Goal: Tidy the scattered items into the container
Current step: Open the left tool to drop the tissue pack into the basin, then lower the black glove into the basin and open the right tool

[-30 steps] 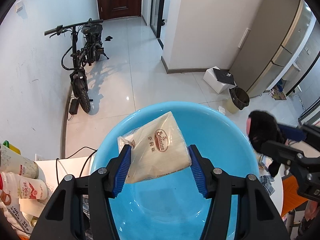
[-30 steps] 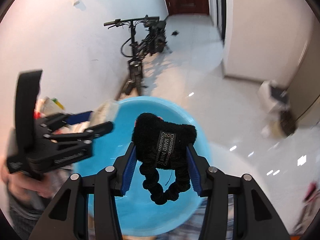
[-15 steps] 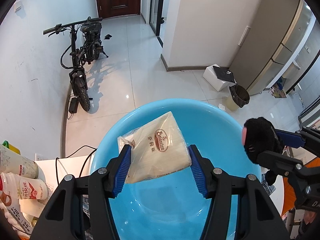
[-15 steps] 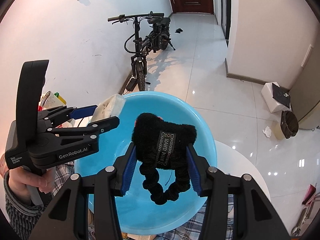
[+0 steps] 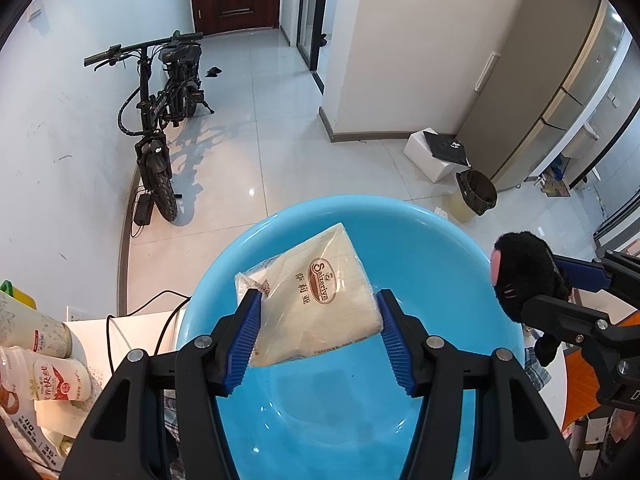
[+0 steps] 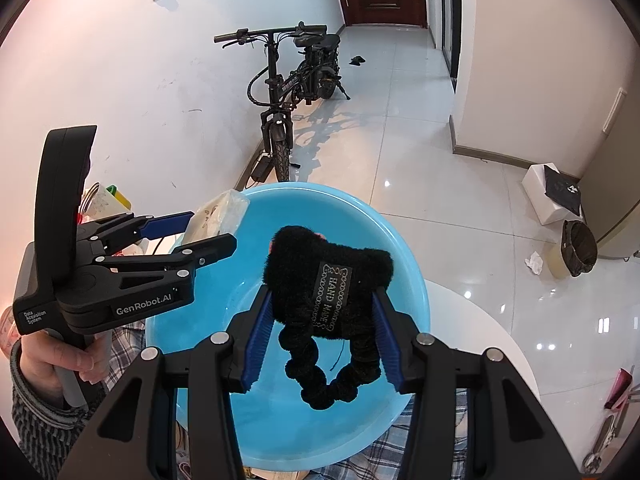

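Item one, my left gripper (image 5: 318, 330): jaws clenched on a plastic-wrapped napkin pack (image 5: 314, 298), cream-coloured with a brown oval logo, pinched at both side edges by the blue ribbed pads (image 5: 246, 340) and hanging tilted over the blue basin (image 5: 440, 240), clear of its floor. Item two, my right gripper (image 6: 320, 334): jaws clenched on a black fuzzy hair tie (image 6: 326, 284) with a woven label reading "HAND MADE" facing the camera; its bumpy loop dangles below the pads (image 6: 256, 336) above the basin's interior (image 6: 200, 320), not touching it. Item three, the basin itself: round, glossy, a few water drops on its inner floor; I see nothing lying inside it in either view, both held items being suspended over it. From the right wrist view I log the left gripper (image 6: 208, 236) entering from the left side with the napkin pack (image 6: 220, 216) just over the basin's near-left rim, the person's hand (image 6: 52, 360) in a striped cuff wrapped round its handle. From the left wrist view the right gripper (image 5: 560, 292) sits at the basin's right rim, the hair tie (image 5: 524, 276) showing a pink patch on its face. Surroundings, for the record: a black electric bicycle (image 5: 160, 128) parked against the wall, a lined waste bin (image 5: 476, 192) beside a white box (image 5: 436, 152), drink bottles (image 5: 44, 376) at the left edge on a white table (image 5: 92, 336), and plaid fabric (image 6: 424, 448) showing beneath the basin.
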The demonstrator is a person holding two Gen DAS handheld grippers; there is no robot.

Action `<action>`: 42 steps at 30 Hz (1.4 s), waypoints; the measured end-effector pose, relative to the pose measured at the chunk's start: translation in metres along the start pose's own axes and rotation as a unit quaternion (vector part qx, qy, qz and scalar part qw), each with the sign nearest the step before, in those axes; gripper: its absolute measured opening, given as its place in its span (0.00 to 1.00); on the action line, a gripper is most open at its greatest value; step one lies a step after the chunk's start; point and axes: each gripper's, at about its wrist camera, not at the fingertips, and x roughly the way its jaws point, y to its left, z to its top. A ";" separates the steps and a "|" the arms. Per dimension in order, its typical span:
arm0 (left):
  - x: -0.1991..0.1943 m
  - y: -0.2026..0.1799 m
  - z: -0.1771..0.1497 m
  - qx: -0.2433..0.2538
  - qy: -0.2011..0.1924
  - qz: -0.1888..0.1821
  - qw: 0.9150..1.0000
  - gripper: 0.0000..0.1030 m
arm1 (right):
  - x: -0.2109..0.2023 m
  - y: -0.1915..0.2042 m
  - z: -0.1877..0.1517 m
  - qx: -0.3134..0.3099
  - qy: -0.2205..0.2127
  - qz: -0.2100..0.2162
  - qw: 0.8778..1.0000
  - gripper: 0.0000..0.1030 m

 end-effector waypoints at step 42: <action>0.030 -0.035 -0.038 0.066 0.026 0.031 0.997 0.86 | 0.061 0.009 0.014 0.028 0.019 0.005 0.999 0.45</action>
